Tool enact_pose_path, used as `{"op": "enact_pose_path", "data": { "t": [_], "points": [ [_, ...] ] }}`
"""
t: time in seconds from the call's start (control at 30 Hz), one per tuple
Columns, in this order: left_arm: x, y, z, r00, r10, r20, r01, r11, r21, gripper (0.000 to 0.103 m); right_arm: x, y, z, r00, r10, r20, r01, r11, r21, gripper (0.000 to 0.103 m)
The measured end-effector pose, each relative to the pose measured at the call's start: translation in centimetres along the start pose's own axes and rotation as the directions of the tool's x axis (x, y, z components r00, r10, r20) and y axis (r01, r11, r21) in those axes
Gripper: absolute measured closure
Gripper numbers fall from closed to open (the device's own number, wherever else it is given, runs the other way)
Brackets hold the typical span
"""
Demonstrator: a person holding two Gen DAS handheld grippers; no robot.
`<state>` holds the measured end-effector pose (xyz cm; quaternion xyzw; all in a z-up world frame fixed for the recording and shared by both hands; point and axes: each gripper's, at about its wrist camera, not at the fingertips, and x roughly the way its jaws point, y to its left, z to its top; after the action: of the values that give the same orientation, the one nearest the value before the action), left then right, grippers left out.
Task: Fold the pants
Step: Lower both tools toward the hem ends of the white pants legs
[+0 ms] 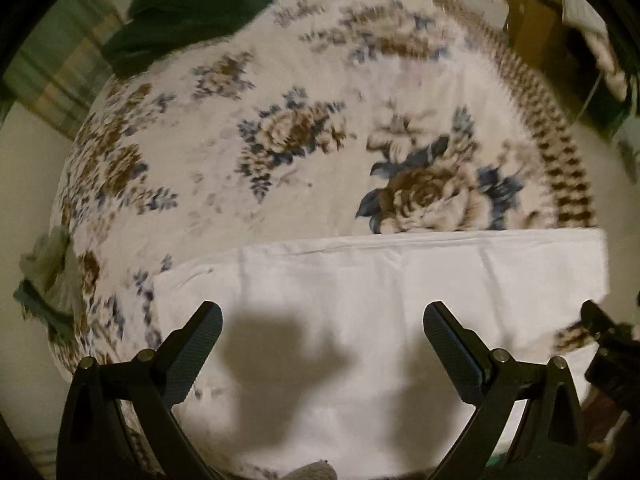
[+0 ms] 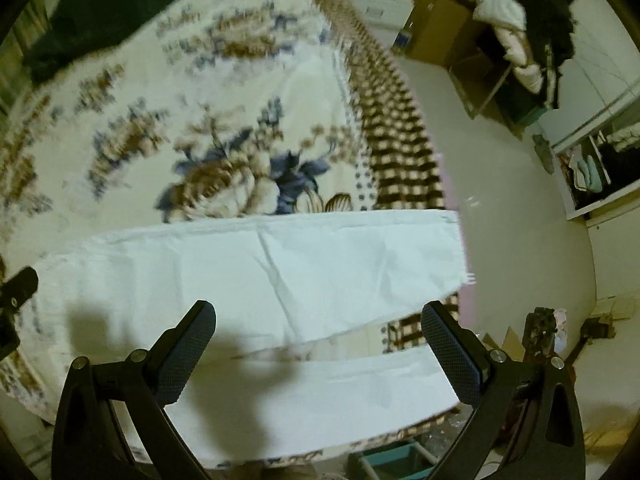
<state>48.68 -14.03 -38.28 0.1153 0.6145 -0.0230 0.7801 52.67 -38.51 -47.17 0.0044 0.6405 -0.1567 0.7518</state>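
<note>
Right wrist view: white pants laid flat on floral bedspread, legs apparently splayed past the bed edge; right gripper and left gripper held agape, empty; a single-layer pinch risks a skewed fold.

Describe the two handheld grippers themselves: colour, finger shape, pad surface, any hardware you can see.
The left gripper and right gripper look alike: matte black frames with two angled fingers on linkage arms joined by small silver pivot pins. Each finger ends in a flat, rounded pad with a fine dark cross-hatched grip texture. The arms have elongated cut-out slots. No cables, sleeves or markings show.
</note>
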Motion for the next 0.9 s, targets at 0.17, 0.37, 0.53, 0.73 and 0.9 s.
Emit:
{"op": "enact_pose_path", "data": {
  "t": [0.17, 0.37, 0.53, 0.73, 0.9],
  "points": [
    [8.9, -3.3, 2.4, 0.996, 0.051, -0.074, -0.043, 0.994, 0.098, 0.000, 11.8, 1.4, 2.7, 0.995, -0.023, -0.092, 0.013, 0.995, -0.104, 0.000],
    [17.3, -7.1, 4.1, 0.985, 0.081, -0.152, -0.044, 0.972, 0.229, 0.000, 21.7, 4.7, 4.7, 0.983, -0.078, -0.165, 0.024, 0.951, -0.307, 0.000],
    [21.9, -8.7, 4.2, 0.978, 0.073, -0.197, -0.009, 0.951, 0.310, 0.000, 26.5, 7.1, 5.2, 0.968, -0.110, -0.223, 0.000, 0.897, -0.443, 0.000],
    [21.7, -8.5, 4.3, 0.974, -0.142, -0.177, 0.193, 0.929, 0.315, 0.075, 27.8, 8.3, 6.6, 0.962, -0.028, -0.270, -0.113, 0.863, -0.492, 0.032],
    [19.9, -8.0, 3.6, 0.976, -0.183, -0.116, 0.210, 0.929, 0.305, 0.093, 26.2, 8.5, 7.1, 0.972, 0.006, -0.233, -0.112, 0.889, -0.443, 0.092]
  ]
}}
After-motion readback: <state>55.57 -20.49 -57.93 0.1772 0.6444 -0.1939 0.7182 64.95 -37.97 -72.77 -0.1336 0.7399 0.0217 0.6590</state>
